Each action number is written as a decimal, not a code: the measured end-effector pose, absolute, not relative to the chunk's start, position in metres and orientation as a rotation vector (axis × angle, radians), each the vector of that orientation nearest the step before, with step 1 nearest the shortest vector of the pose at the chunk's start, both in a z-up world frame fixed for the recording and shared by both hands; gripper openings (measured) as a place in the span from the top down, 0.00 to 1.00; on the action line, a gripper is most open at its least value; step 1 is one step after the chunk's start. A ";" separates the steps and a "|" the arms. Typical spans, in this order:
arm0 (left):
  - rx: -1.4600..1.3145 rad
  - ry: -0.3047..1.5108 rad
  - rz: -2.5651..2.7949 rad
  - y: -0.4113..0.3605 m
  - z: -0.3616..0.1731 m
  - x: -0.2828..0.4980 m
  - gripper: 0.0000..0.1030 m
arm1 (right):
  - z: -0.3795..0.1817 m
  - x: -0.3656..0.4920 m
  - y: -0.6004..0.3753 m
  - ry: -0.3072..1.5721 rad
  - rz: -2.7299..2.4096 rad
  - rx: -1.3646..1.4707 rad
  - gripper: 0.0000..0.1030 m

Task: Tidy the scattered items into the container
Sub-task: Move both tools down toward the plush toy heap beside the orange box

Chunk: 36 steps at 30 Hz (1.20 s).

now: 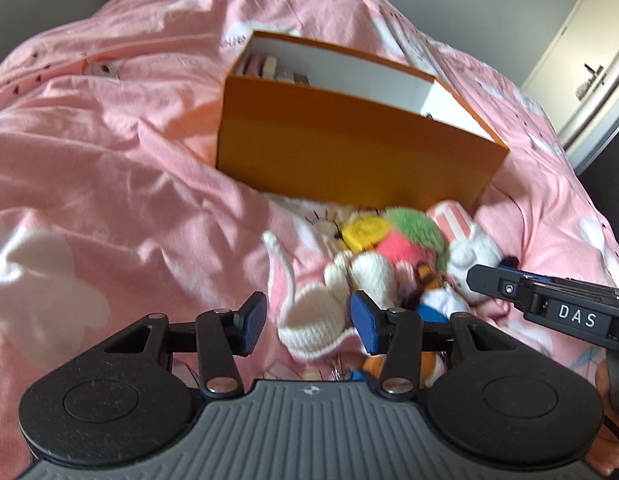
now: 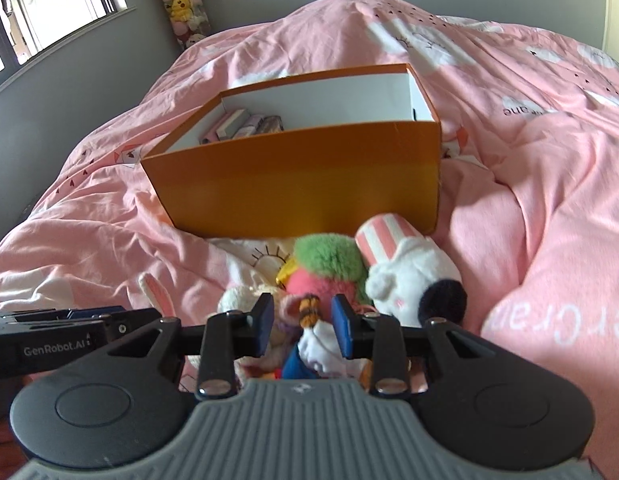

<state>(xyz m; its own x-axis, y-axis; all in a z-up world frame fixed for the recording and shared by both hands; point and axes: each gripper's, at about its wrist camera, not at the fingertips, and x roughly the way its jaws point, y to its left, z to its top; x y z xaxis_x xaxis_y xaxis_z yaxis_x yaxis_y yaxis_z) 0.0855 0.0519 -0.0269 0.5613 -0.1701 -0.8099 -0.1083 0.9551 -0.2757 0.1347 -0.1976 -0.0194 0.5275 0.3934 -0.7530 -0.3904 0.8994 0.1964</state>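
Observation:
An orange box [image 1: 349, 148] with a white inside stands on the bed and holds several small packs [image 2: 245, 124] at its left end. A heap of soft toys lies against its near wall: a white plush in a pink-striped hat [image 2: 405, 276], a green and pink fluffy ball [image 2: 329, 268], a yellow disc [image 1: 363, 232] and a white knitted bunny [image 1: 309, 336]. My left gripper [image 1: 309, 324] is open, low over the bunny, its pads clear of it. My right gripper [image 2: 303, 324] is open over a small toy with an orange striped part [image 2: 309, 308], without pressing on it.
A rumpled pink duvet [image 1: 109, 168] covers the whole bed and rises in folds around the box. A window and a clear tube of plush toys [image 2: 181, 4] are at the far left wall. A pale door [image 1: 581, 60] stands to the right of the bed.

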 end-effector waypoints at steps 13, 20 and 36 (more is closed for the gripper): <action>-0.290 1.080 -0.215 0.024 -0.040 0.076 0.47 | -0.031 0.110 -0.226 0.972 0.404 0.033 0.66; -0.250 1.080 -0.259 0.013 -0.036 0.077 0.47 | -0.025 0.109 -0.246 0.943 0.316 0.016 0.63; -0.282 1.125 -0.278 0.012 -0.047 0.083 0.47 | -0.041 0.113 -0.241 0.988 0.345 -0.009 0.56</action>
<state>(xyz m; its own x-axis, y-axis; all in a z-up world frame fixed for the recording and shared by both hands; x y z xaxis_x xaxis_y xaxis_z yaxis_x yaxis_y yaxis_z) 0.0829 0.0119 -0.0470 0.4044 -0.3569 -0.8421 0.0759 0.9307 -0.3579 0.1127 -0.2415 -0.0410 0.5007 0.2816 -0.8185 -0.2895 0.9456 0.1482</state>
